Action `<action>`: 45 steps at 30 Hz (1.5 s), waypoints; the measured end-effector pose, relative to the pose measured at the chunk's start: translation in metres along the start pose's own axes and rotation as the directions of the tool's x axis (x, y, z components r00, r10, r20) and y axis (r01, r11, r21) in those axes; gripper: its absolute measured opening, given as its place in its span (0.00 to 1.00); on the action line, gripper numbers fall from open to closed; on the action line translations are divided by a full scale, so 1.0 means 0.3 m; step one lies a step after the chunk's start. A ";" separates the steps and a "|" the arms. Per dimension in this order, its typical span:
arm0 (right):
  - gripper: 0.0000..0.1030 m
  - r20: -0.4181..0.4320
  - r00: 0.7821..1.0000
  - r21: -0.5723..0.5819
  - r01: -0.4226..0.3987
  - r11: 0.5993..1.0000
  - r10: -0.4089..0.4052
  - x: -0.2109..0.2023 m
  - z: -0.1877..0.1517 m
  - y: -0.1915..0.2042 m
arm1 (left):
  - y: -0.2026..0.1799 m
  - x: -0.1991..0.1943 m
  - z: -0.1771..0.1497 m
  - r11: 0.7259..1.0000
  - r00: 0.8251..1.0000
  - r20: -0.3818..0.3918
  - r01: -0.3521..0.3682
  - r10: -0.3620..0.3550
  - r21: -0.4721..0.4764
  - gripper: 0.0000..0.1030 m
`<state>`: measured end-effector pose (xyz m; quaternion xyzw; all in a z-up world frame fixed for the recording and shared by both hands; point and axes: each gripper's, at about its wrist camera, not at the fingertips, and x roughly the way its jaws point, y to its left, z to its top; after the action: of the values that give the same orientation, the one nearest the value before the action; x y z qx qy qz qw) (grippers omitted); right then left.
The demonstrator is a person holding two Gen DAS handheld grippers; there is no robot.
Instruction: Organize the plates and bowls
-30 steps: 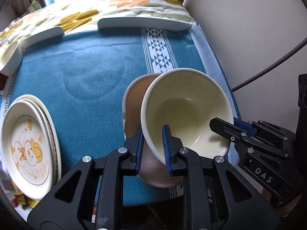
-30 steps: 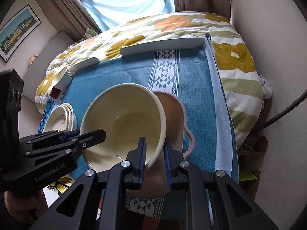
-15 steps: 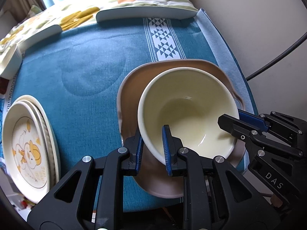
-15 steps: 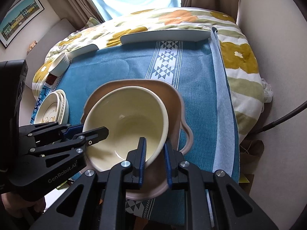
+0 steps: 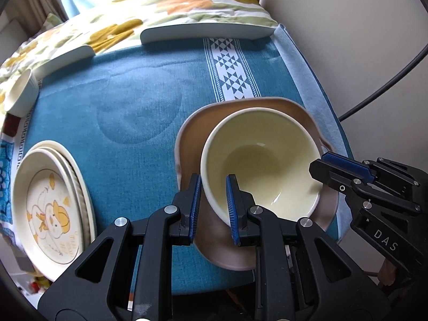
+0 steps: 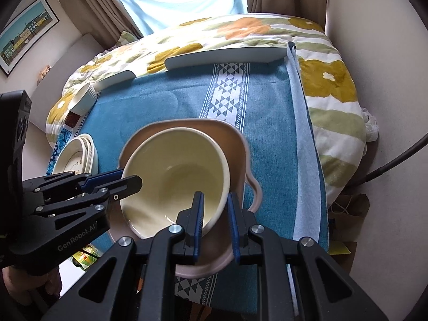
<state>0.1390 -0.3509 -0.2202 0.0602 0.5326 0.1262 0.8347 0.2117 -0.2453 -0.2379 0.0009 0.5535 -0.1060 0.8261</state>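
Observation:
A cream bowl sits in a pinkish-brown handled dish on the blue cloth at the near right. My left gripper straddles the bowl's near-left rim, its jaws slightly apart around it. My right gripper straddles the bowl's near-right rim in the same way; the bowl and dish show there too. A stack of cream plates with a duck picture lies at the left. A small white ramekin stands at the far left.
A blue cloth with a white patterned band covers the table. Two white curved pieces lie along its far edge, before a floral blanket. A wall and a black cable are to the right.
The bowl and dish have come down from tilted to flat on the cloth. Both grippers' jaws have widened slightly around the bowl's rim.

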 end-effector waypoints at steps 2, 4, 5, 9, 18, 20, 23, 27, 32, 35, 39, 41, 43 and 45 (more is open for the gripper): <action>0.16 0.007 1.000 -0.004 0.007 1.000 -0.007 -0.009 0.005 0.004 | 0.000 -0.011 0.003 1.000 1.000 0.004 0.001 -0.001 0.004 0.16; 0.16 0.018 1.000 0.001 0.006 1.000 -0.006 -0.022 0.006 0.007 | 0.003 -0.027 0.006 1.000 1.000 0.014 0.009 -0.009 0.003 0.16; 0.16 0.023 1.000 0.004 0.005 1.000 -0.006 -0.030 0.007 0.007 | 0.005 -0.037 0.008 1.000 1.000 0.021 0.012 -0.012 0.001 0.16; 0.16 0.051 0.999 0.018 0.006 1.000 -0.007 -0.072 0.020 0.005 | 0.005 -0.083 0.014 1.000 0.999 0.042 -0.014 0.014 0.002 0.16; 0.16 0.098 0.995 0.043 -0.037 0.998 0.033 -0.163 0.067 0.017 | 0.057 -0.200 -0.002 0.999 0.998 0.060 -0.021 0.024 -0.040 0.27; 0.16 0.112 0.993 0.037 -0.052 0.998 0.048 -0.177 0.077 0.028 | 0.077 -0.231 -0.004 0.998 0.996 0.082 -0.020 0.025 -0.055 0.87; 0.16 0.126 0.990 0.020 -0.072 0.997 0.069 -0.189 0.093 0.050 | 0.111 -0.281 -0.009 0.996 0.992 0.118 -0.031 0.041 -0.081 0.99; 0.16 0.137 0.986 -0.019 -0.098 0.995 0.099 -0.192 0.126 0.096 | 0.162 -0.318 -0.008 0.991 0.988 0.132 -0.062 0.077 -0.119 0.99; 0.59 0.162 0.972 -0.093 -0.155 0.983 0.169 -0.202 0.199 0.183 | 0.266 -0.384 -0.012 0.978 0.978 0.159 -0.105 0.135 -0.182 0.99; 0.72 0.173 0.963 -0.148 -0.180 0.972 0.205 -0.199 0.264 0.271 | 0.355 -0.442 -0.012 0.965 0.966 0.190 -0.126 0.172 -0.231 0.99; 0.86 0.183 0.954 -0.239 -0.190 0.952 0.237 -0.174 0.355 0.424 | 0.503 -0.509 0.013 0.943 0.949 0.221 -0.155 0.225 -0.295 0.99; 0.90 0.196 0.949 -0.279 -0.188 0.942 0.247 -0.151 0.400 0.507 | 0.587 -0.534 0.029 0.935 0.945 0.231 -0.153 0.233 -0.319 0.99; 0.91 0.196 0.948 -0.304 -0.185 0.934 0.252 -0.117 0.446 0.580 | 0.671 -0.554 0.048 0.930 0.941 0.248 -0.138 0.230 -0.341 0.99; 0.91 0.153 0.955 -0.306 -0.199 0.931 0.254 -0.068 0.500 0.649 | 0.764 -0.563 0.071 0.922 0.940 0.258 -0.118 0.223 -0.368 0.99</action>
<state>0.2380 -0.1644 -0.0929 0.0113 0.4159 0.2916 0.8613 0.2099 0.0057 -0.1019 -0.1118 0.4319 0.0675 0.8924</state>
